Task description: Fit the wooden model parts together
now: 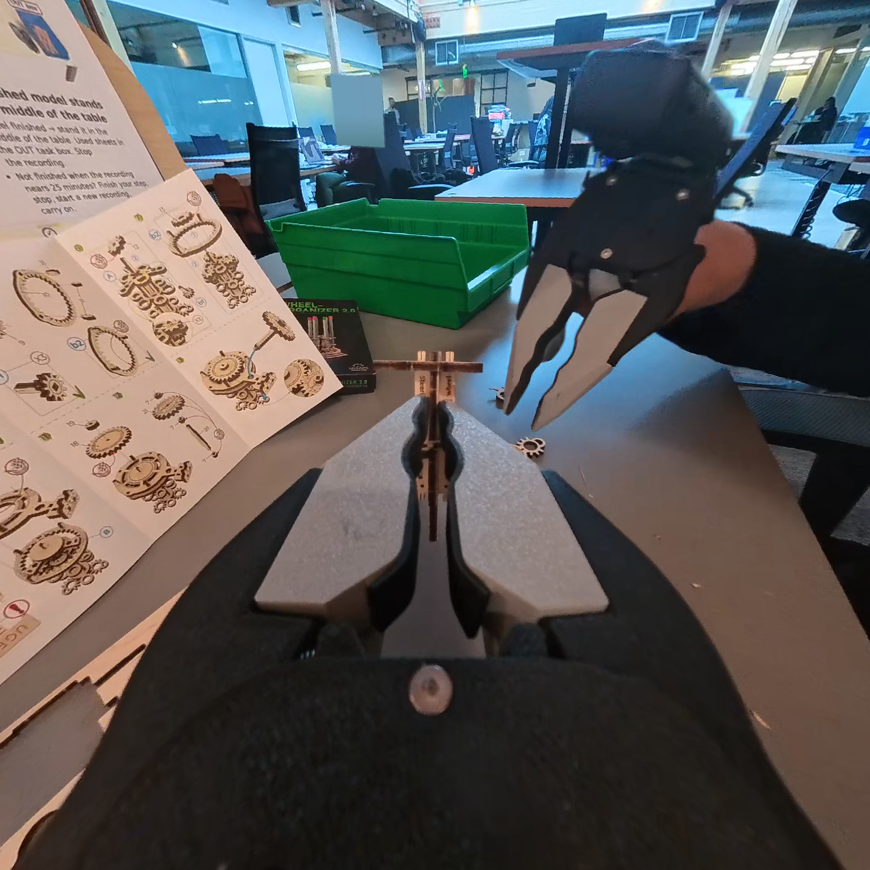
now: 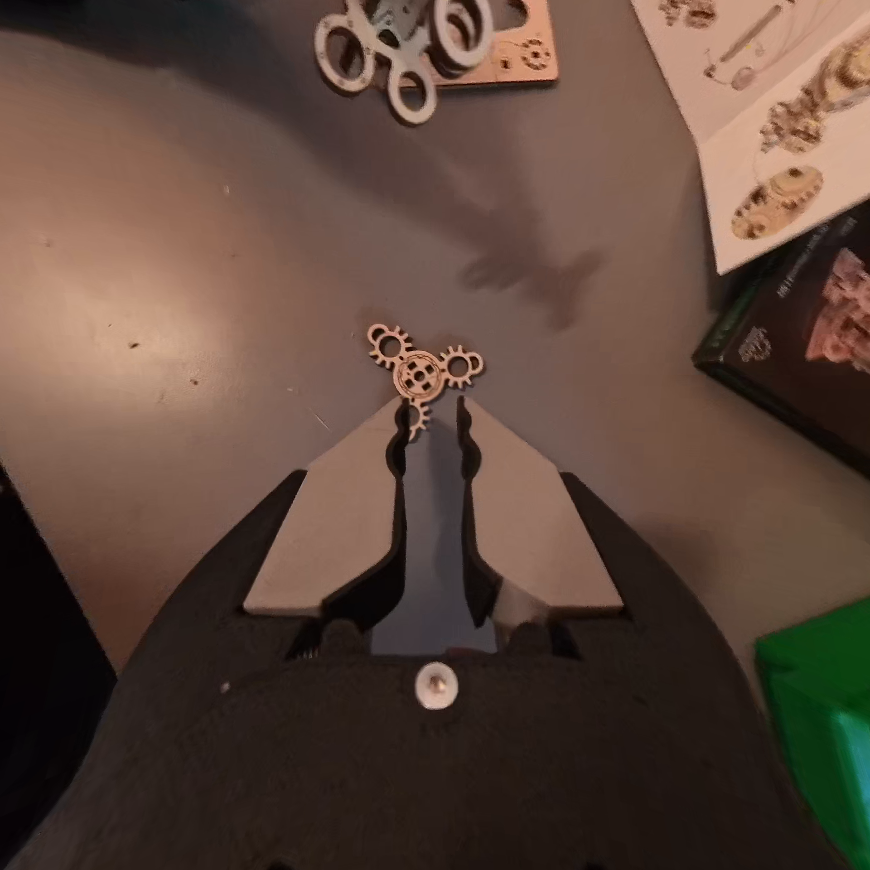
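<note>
Grey tabletop [image 2: 188, 282] below; my right gripper [image 2: 430, 400] gapes, flat pale three-lobed wooden gear piece [image 2: 420, 373] at its fingertips; my left gripper [image 1: 433, 405] clamps a slotted wooden cross-shaped axle [image 1: 433, 372].

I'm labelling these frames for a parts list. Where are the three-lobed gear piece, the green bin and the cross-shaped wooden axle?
three-lobed gear piece [image 2: 418, 375]: right wrist view, central hub.
green bin [image 1: 376, 277]: left wrist view, front wall.
cross-shaped wooden axle [image 1: 435, 366]: left wrist view, crossbar centre.
</note>
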The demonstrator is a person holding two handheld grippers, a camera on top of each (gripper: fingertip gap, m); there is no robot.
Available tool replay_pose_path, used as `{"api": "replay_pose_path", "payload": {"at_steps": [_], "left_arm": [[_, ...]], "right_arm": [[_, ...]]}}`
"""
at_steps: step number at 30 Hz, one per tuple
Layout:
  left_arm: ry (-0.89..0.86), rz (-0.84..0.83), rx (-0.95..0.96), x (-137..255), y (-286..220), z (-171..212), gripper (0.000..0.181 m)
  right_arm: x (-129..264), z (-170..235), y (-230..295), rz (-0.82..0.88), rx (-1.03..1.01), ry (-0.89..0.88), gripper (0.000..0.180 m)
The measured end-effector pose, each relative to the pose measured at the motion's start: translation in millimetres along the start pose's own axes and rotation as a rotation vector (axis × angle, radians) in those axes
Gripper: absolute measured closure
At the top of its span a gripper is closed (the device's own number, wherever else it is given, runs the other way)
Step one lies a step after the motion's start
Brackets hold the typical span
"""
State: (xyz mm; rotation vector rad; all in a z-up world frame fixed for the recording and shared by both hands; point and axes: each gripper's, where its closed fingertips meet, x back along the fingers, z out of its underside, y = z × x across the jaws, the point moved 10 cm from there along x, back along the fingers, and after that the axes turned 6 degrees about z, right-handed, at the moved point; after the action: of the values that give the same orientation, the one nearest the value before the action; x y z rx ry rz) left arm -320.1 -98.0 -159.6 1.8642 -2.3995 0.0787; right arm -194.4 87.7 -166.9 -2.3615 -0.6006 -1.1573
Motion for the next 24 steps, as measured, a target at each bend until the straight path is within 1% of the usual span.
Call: {"api": "replay_pose_path", "payload": {"at_steps": [2, 3, 6, 9, 12, 16, 20, 24], "left_arm": [[-0.002, -0.001, -0.002, 0.7, 0.0, -0.5, 0.181], [0.0, -0.001, -0.003, 1.0, 0.2, -0.6, 0.181], [-0.002, 0.001, -0.001, 1.6, 0.8, -1.2, 0.181], [-0.002, 0.01, 0.005, 1.1, 0.7, -1.3, 0.181], [0.006, 0.019, 0.003, -0.5, -0.2, -0.4, 0.181], [0.012, 0.024, 0.0, -1.1, -0.8, 0.0, 0.18], [0.005, 0.027, 0.01, -0.1, 0.2, -0.5, 0.181], [0.011, 0.034, 0.011, -0.9, -0.4, 0.1, 0.18]], "right_arm": [[-3.6, -3.3, -4.3, -0.093, 0.06, 0.005, 0.163], [-4.9, -5.0, -6.9, -0.113, 0.093, 0.008, 0.161], [-6.5, -8.9, -13.1, -0.129, 0.222, 0.023, 0.158], [-7.3, -14.6, -13.1, -0.181, 0.341, 0.02, 0.156], [-14.2, -19.3, -13.7, -0.208, 0.43, 0.064, 0.155], [-25.0, -20.8, -13.1, -0.243, 0.52, 0.135, 0.154], [-26.9, -23.7, -14.3, -0.259, 0.577, 0.148, 0.158], [-27.2, -24.3, -13.6, -0.31, 0.615, 0.181, 0.156]]}}
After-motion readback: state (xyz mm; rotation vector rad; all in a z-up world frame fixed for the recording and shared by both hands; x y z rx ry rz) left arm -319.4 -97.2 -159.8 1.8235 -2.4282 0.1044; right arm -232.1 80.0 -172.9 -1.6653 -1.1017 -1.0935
